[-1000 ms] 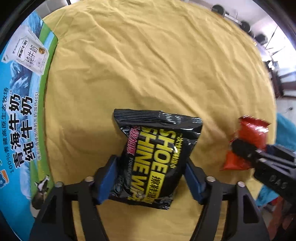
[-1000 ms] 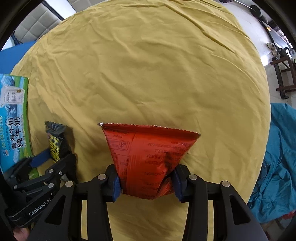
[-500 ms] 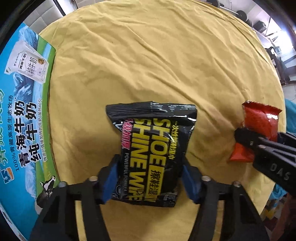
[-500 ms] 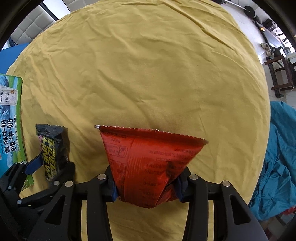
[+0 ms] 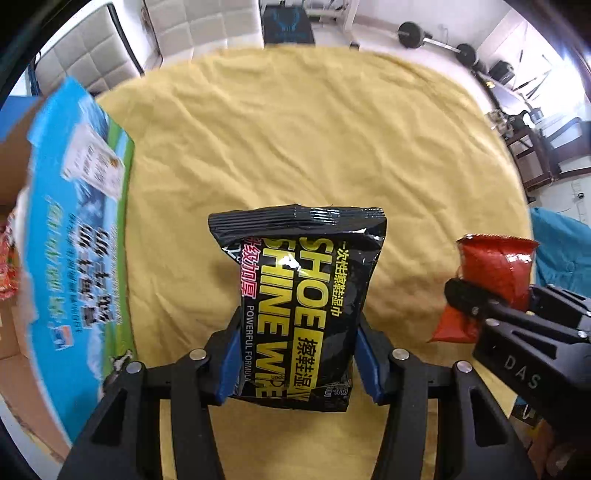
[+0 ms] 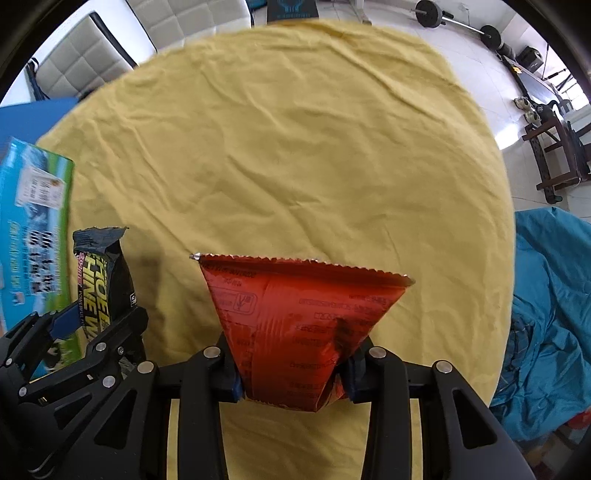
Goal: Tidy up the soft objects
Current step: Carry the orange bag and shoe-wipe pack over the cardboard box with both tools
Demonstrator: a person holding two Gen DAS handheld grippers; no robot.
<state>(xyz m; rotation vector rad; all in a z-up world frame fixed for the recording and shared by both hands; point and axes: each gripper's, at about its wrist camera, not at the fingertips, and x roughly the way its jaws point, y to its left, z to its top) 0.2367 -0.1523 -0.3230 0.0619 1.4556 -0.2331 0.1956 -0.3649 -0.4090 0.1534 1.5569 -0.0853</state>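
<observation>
I'm holding the black shoe shine wipes pack (image 5: 306,306) in the left gripper (image 5: 297,356); jaws are closing on it, blue pads (image 5: 229,354) pressing into both lower sides and pinching the pack in, top seal pointing away from the camera, pack hanging clear above the yellow cloth (image 5: 295,147). I'm holding the red foil snack bag (image 6: 303,325) in the right gripper (image 6: 293,376) too; its jaws are also closing, squeezing the bag's narrow lower end so it's crumpling, serrated top edge fanning out wide above the cloth. From the left wrist view I'm seeing the red bag just off to the right of the wipes, apart from them, with the right gripper's black body clamped across it. From the right wrist view the wipes pack is sitting at the left, near but not touching the red bag. Further left, a blue-and-green printed milk carton box (image 5: 77,240) is lying along the cloth's edge, blurred. A teal fabric heap (image 6: 546,314) is showing past the cloth's right edge, barbell weights (image 6: 491,35) on the floor behind.
</observation>
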